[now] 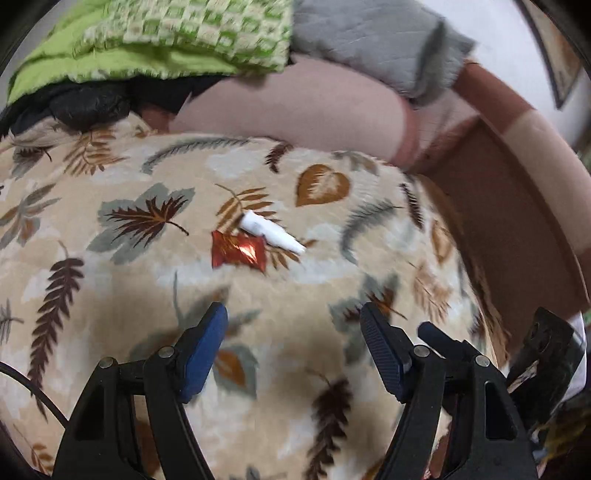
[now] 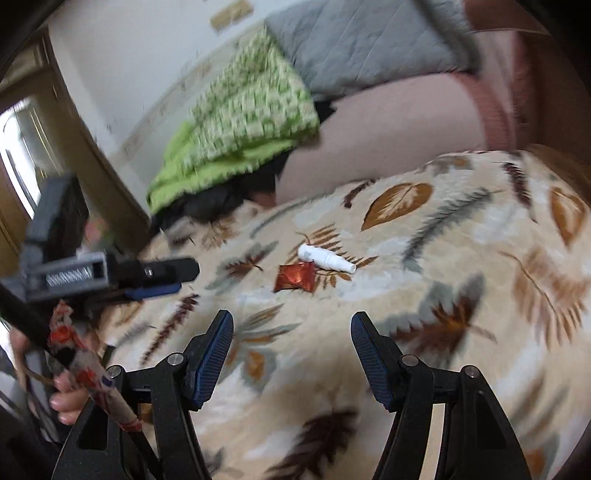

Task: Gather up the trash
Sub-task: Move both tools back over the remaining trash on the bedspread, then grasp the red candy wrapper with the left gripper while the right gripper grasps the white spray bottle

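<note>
I hold two tongs over a soft blanket [image 1: 110,295] with brown and gray leaves on it. My left tongs [image 1: 293,325] are spread wide and hold nothing. My right tongs [image 2: 291,332] are spread wide too, and they are empty.

The trash lies on the blanket, out past the tips of both tongs. One piece is a shiny red wrapper [image 1: 238,251]. The other is a little white bottle [image 1: 271,232]. The bottle lies on its side, just behind the red wrapper, and I think they touch at one corner. In my right view the red wrapper [image 2: 295,277] is a bit left of the middle, and the white bottle [image 2: 325,258] is just behind it to the right.

Far behind the red wrapper is a pink cushion [image 1: 314,110]. On top of it sit a green checked cloth [image 1: 184,33] and a gray quilted cloth [image 1: 373,40]. A dark crumpled thing [image 1: 85,107] is tucked under the green cloth.

From my right view I can see my left tongs [image 2: 162,277] from the side, well to the left of the red wrapper. My hand [image 2: 68,400] is low in the left corner.
</note>
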{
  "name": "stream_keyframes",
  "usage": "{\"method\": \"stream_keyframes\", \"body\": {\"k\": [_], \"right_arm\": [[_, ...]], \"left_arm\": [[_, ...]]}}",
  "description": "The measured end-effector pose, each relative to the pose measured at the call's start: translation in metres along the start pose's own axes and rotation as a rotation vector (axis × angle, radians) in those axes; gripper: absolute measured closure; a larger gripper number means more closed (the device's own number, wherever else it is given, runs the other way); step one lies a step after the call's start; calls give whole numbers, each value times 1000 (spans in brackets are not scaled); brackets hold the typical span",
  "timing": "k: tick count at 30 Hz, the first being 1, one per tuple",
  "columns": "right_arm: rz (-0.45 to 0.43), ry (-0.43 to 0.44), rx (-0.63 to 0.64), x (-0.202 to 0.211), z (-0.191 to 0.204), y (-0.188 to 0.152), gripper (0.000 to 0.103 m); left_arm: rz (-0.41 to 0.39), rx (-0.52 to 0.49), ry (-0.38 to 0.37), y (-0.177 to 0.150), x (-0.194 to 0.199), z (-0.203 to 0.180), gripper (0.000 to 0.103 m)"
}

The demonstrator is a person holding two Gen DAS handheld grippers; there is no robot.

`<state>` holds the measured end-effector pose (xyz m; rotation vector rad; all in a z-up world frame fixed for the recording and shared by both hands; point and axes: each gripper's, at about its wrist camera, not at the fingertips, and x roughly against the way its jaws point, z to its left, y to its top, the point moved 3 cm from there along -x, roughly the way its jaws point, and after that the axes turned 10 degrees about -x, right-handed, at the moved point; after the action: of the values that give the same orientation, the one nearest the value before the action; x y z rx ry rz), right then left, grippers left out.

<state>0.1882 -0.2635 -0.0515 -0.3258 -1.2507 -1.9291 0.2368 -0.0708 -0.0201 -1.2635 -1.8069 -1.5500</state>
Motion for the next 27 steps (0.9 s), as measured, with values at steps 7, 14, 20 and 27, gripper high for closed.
{"method": "stream_keyframes", "body": {"k": [7,14,20,27], "right_arm": [[110,-14,98,-99,-30,40,34],[206,16,155,-180,-35,67,41],[278,-3,188,-215,-35,54,67],[244,-73,16,-161,-60,24,68]], "left_arm": [[40,188,-54,11,-53,52,30],[-23,268,-51,22,-64,100,30],[-11,232,-86,30,-79,102,30],[76,66,-151,42,-125,75,30]]}}
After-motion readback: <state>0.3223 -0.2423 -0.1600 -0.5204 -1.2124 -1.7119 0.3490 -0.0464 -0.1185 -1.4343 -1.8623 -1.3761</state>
